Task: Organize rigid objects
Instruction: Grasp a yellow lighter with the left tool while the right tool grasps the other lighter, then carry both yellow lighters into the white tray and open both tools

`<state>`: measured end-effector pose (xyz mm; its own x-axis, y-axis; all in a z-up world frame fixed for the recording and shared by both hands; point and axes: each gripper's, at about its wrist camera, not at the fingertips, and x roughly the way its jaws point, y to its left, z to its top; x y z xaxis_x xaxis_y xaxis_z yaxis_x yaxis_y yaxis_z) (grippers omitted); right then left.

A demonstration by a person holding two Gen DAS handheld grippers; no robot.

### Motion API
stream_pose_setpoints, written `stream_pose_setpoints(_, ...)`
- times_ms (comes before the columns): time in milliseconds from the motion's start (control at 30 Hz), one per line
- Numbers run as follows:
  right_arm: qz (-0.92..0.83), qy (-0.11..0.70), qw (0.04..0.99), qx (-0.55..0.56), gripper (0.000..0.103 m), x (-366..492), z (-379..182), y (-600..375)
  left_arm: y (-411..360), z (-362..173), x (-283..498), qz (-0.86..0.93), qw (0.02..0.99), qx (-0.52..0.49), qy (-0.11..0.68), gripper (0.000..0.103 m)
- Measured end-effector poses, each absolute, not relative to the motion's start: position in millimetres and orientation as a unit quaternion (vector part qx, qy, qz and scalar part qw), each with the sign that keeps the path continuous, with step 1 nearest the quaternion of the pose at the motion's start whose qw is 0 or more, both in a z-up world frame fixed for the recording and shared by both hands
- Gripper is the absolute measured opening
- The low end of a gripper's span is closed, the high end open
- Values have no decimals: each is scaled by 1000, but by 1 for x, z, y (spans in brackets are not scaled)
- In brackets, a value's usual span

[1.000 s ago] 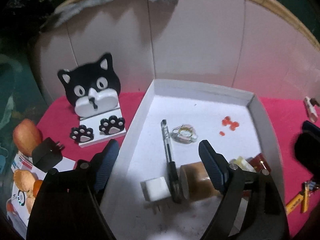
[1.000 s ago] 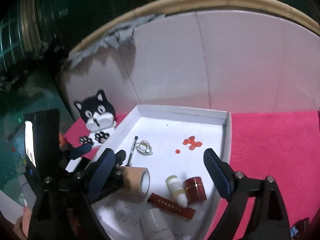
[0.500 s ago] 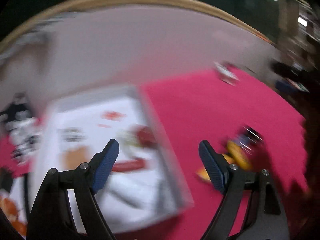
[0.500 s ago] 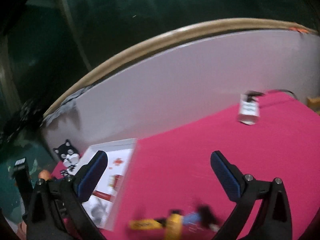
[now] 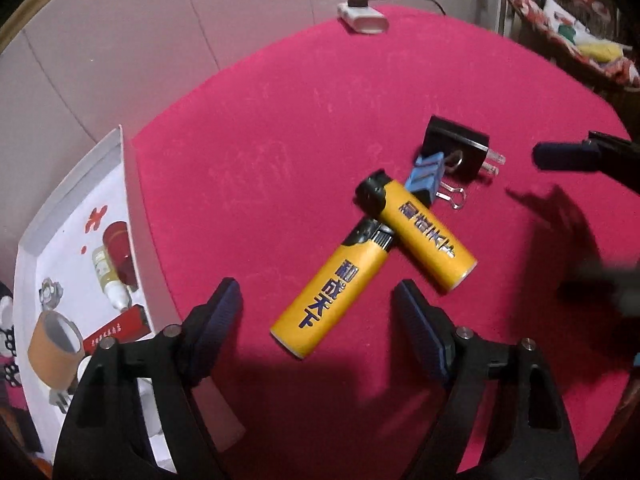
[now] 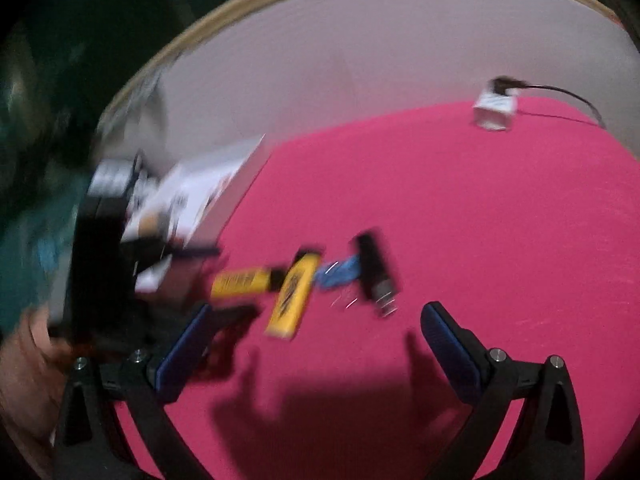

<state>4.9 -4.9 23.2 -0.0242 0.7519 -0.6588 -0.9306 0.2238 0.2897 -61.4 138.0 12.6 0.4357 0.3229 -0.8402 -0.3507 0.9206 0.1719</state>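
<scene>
Two yellow lighters lie crossed on the red cloth: the near one [image 5: 332,296] [image 6: 240,280] and the far one [image 5: 424,236] [image 6: 294,296]. Behind them are a blue binder clip [image 5: 426,178] [image 6: 336,274] and a black plug adapter [image 5: 456,148] [image 6: 376,268]. My left gripper [image 5: 316,300] hovers over the near lighter. Its jaws are closing, with the lighter's lower end between them and the pads not touching it. My right gripper [image 6: 316,316], blurred, is also closing, just short of the pile, with nothing gripped. One of its fingers [image 5: 560,156] shows at the right in the left wrist view.
A white tray [image 5: 128,184] [image 6: 208,196] at the left holds a tape roll [image 5: 54,344], a red jar [image 5: 118,240], a small bottle [image 5: 106,272] and a red box [image 5: 116,330]. A white charger [image 5: 364,20] [image 6: 494,108] with a cable sits at the far edge. A pale wall rises behind.
Both views have swung away from the white tray to the right and dropped over the red cloth. The lighters, clip and plug now lie just in front of both grippers.
</scene>
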Motion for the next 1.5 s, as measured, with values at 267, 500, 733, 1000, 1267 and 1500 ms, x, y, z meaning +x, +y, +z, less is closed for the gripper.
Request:
stream_pose_setpoints(267,597,388,680,-177,64,-9,4,37,143,16,-63,197,835,-4,514,68)
stream_pose_setpoints(500,587,374,688,-203,23,-14,1,45,142,19,-57,202,833,6,515,64)
stream_pose_setpoints(733,599,385,683,-161,19,0,9,14,127,20,-60,189,847,-3,496,23)
stream_pose_setpoints(1000,612,350,703,-93,10,10,50,-15,125,48,-86,230,870,-59,432,13)
stream_pose_setpoints(1267,625,309,713,-80,10,0,75,-15,133,89,-115,271,892,-91,350,12)
stream_pose_setpoints(1500,660,258,702,-69,10,-17,114,-13,134,124,-142,304,904,-85,289,12)
